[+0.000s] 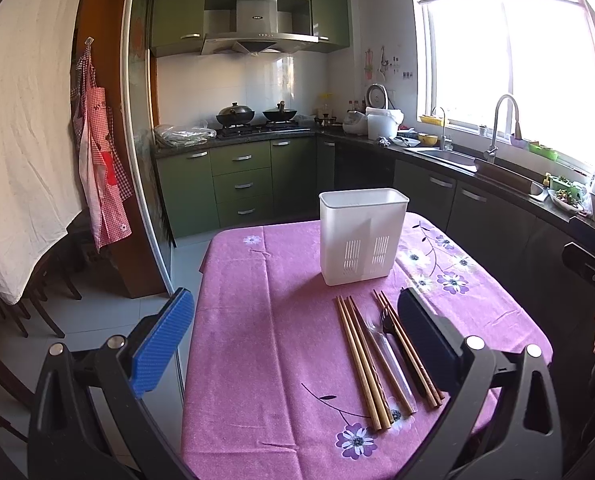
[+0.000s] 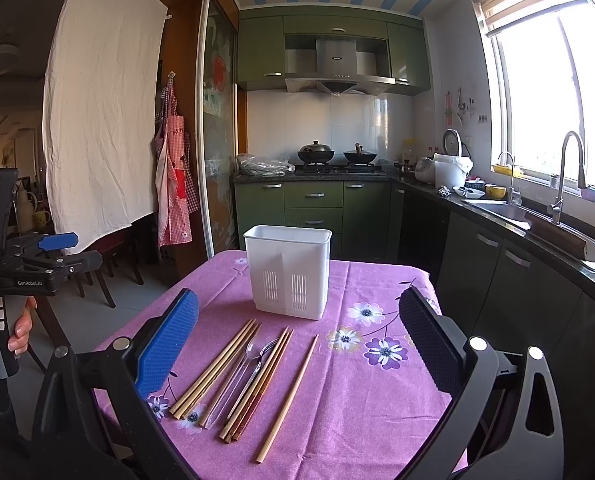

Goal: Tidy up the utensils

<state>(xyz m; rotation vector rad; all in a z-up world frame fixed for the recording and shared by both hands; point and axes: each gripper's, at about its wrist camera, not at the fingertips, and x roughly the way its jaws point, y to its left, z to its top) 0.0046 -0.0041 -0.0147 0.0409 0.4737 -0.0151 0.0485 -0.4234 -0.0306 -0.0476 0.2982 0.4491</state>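
Observation:
A white slotted utensil holder (image 1: 362, 236) (image 2: 287, 276) stands upright at the far side of the pink flowered tablecloth (image 1: 265, 340) (image 2: 357, 392). In front of it lie several wooden chopsticks (image 1: 361, 360) (image 2: 217, 364), a metal spoon (image 2: 264, 354) and a clear-handled spoon (image 1: 389, 356). One chopstick (image 2: 288, 396) lies apart to the right. My left gripper (image 1: 293, 340) hovers open above the table's near left, empty. My right gripper (image 2: 297, 344) is open above the utensils, holding nothing. The left gripper's body (image 2: 21, 264) shows at the right wrist view's left edge, held by a hand.
Green kitchen cabinets (image 1: 241, 184) and a stove with two woks (image 2: 337, 156) stand behind the table. A counter with a sink (image 2: 537, 216) runs along the right under a bright window. A white sheet (image 2: 101, 128), an apron (image 1: 97, 168) and chairs are at the left.

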